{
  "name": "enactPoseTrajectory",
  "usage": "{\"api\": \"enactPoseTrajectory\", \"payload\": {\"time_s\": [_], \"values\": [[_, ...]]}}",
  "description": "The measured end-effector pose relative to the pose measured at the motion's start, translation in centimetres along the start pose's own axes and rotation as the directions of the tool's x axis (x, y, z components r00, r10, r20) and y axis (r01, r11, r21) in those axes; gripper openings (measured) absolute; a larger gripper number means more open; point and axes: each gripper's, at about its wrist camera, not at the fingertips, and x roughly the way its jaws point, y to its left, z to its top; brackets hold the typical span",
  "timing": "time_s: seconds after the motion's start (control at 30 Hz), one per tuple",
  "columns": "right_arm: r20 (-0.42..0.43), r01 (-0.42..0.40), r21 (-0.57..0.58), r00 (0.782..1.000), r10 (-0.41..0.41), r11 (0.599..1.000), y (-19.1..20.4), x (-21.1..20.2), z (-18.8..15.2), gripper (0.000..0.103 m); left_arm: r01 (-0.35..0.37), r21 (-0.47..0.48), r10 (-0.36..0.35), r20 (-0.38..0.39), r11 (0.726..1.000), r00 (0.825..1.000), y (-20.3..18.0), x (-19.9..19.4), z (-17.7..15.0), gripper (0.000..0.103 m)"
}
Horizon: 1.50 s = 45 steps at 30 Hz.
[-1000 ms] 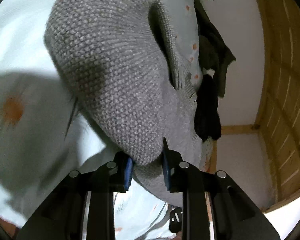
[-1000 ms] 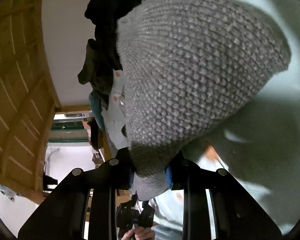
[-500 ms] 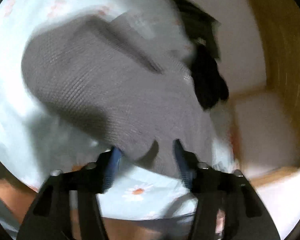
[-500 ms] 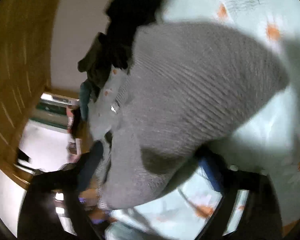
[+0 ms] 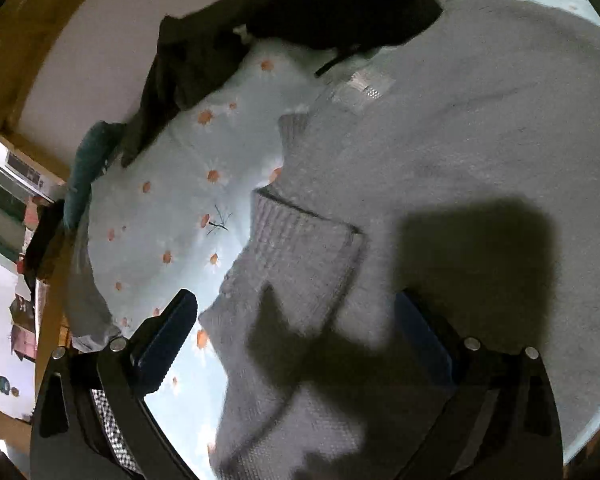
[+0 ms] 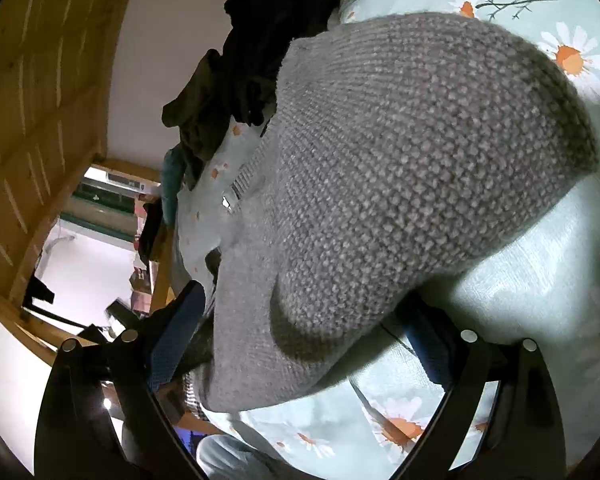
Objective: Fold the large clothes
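Two grippers: both stand over one grey knitted sweater [image 5: 440, 168] spread on a bed
Left gripper [image 5: 300, 344]: jaws are opening and already wide; the sweater's ribbed cuff and sleeve lie between the fingers, and neither blue pad presses on the knit
Left fingers [image 5: 164, 336]: one over the bedsheet beside the sleeve, the other over the sweater's body
Right gripper [image 6: 300, 332]: jaws spread wide, a rounded fold of the sweater bulges up between them with no pad squeezing it
Right fingers [image 6: 176, 328]: one just beside the fold's edge, the other partly tucked behind the knit, so I cannot tell whether it touches
Sweater: lies loose on the pale blue bedsheet [image 5: 172, 200] printed with daisies; in the left wrist view a sleeve is folded over the body and a pale label shows near the neck
Containers: none in view; the bed alone bears the clothes
Dark clothes [image 5: 340, 4]: a black and olive heap at the far end of the bed, against the white wall; separate pieces cannot be told apart
Teal cloth [image 5: 88, 160]: bunched at the bed's edge next to the heap
Wooden frame [image 6: 40, 120]: slatted panel curving along the side
Hidden or unclear: a heavy shadow covers the sweater near the left gripper; the room past the bed is small and distorted; the sweater's far edge is cut off by the lens rim
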Motion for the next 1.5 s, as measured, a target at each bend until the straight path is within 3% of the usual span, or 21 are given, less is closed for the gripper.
{"api": "enactPoseTrajectory", "payload": {"time_s": [0.03,0.1,0.13,0.17,0.3,0.47,0.53,0.73,0.8,0.87,0.93,1.0,1.07,1.1,1.13,1.2,1.23,1.3,1.33,1.43,1.5], "values": [[0.001,0.002,-0.011,1.0,-0.002,1.0,0.0,0.0,-0.1,0.094,0.031,-0.044,-0.032,-0.015,0.999,0.999,1.0,1.0,0.1,0.097],[0.004,0.005,-0.028,1.0,-0.004,1.0,0.0,-0.1,-0.4,0.094,0.139,-0.153,-0.14,0.006,0.978,0.99,3.0,1.8,0.3,0.074],[0.005,0.007,-0.033,1.0,-0.006,0.999,0.1,0.0,-0.4,0.094,0.205,-0.224,-0.207,0.013,0.953,0.978,4.2,2.6,0.1,0.024],[0.003,0.008,-0.037,1.0,-0.008,0.999,0.2,0.1,-0.4,0.094,0.224,-0.297,-0.232,0.009,0.928,0.973,5.4,3.5,-0.1,0.01],[0.006,0.011,-0.041,1.0,-0.011,0.999,0.1,0.1,-0.6,0.089,0.361,-0.464,-0.352,0.11,0.809,0.93,8.5,4.9,-1.6,0.009],[0.013,0.014,-0.042,1.0,-0.013,0.999,-0.5,-0.2,-0.6,0.084,0.49,-0.742,-0.402,0.319,0.458,0.858,14.8,7.7,-6.1,0.009],[0.018,0.016,-0.045,1.0,-0.016,0.999,-0.7,-0.3,-0.7,0.084,0.494,-0.786,-0.425,0.329,0.372,0.843,15.7,10.1,-7.9,0.01],[0.034,0.019,-0.048,0.999,-0.017,0.999,-1.0,-0.6,-1.1,0.082,0.501,-0.85,-0.45,0.388,0.163,0.804,15.4,14.7,-12.0,0.023],[0.039,0.021,-0.045,0.999,-0.019,0.999,-1.1,-0.6,-1.2,0.082,0.46,-0.877,-0.404,0.373,0.141,0.835,16.4,13.8,-12.3,0.043],[0.041,0.027,-0.048,0.999,-0.025,0.998,-1.1,-0.5,-1.2,0.082,0.437,-0.89,-0.327,0.377,0.132,0.866,17.7,11.3,-11.9,0.078],[0.043,0.029,-0.052,0.999,-0.026,0.998,-0.9,-0.5,-1.2,0.083,0.484,-0.864,-0.269,0.437,0.14,0.858,18.9,7.4,-10.7,0.083],[0.044,0.022,-0.055,0.999,-0.02,0.998,-0.9,-0.5,-1.2,0.085,0.52,-0.834,-0.272,0.465,0.185,0.843,18.6,3.9,-8.3,0.097],[0.046,0.012,-0.057,0.999,-0.01,0.998,-0.7,-0.4,-1.2,0.088,0.614,-0.751,-0.346,0.525,0.241,0.778,16.1,0.3,-4.9,0.097],[0.049,0.008,-0.057,0.999,-0.005,0.998,-0.6,-0.4,-1.2,0.091,0.675,-0.689,-0.441,0.536,0.265,0.72,13.4,-1.0,-2.4,0.097],[0.056,-0.004,-0.052,0.998,0.007,0.999,-0.5,-0.4,-1.2,0.093,0.702,-0.658,-0.498,0.528,0.272,0.688,11.2,-1.6,-0.9,0.097],[0.083,-0.033,-0.034,0.996,0.036,0.999,-0.5,-0.5,-1.3,0.1,0.741,-0.616,-0.586,0.507,0.266,0.632,6.3,-1.9,1.5,0.097],[0.094,-0.032,-0.028,0.995,0.035,0.999,-0.5,-0.6,-1.3,0.1,0.741,-0.614,-0.62,0.477,0.272,0.623,3.0,-1.3,2.6,0.097],[0.108,-0.039,-0.007,0.993,0.04,0.999,-0.6,-0.6,-1.1,0.1,0.691,-0.637,-0.676,0.345,0.341,0.652,-2.2,1.1,3.9,0.097],[0.121,-0.048,0.01,0.992,0.047,0.999,-0.7,-0.7,-0.9,0.1,0.641,-0.638,-0.667,0.256,0.427,0.7,-5.4,2.8,4.2,0.097],[0.169,-0.065,0.083,0.984,0.05,0.994,-1.2,-1.0,0.0,0.1,0.523,-0.536,-0.494,0.212,0.663,0.843,-9.0,1.2,5.1,0.097],[0.158,-0.025,0.093,0.987,0.01,0.995,-0.8,-0.5,0.8,0.1,0.491,-0.53,-0.46,0.2,0.692,0.865,-9.9,0.8,5.4,0.097]]}}
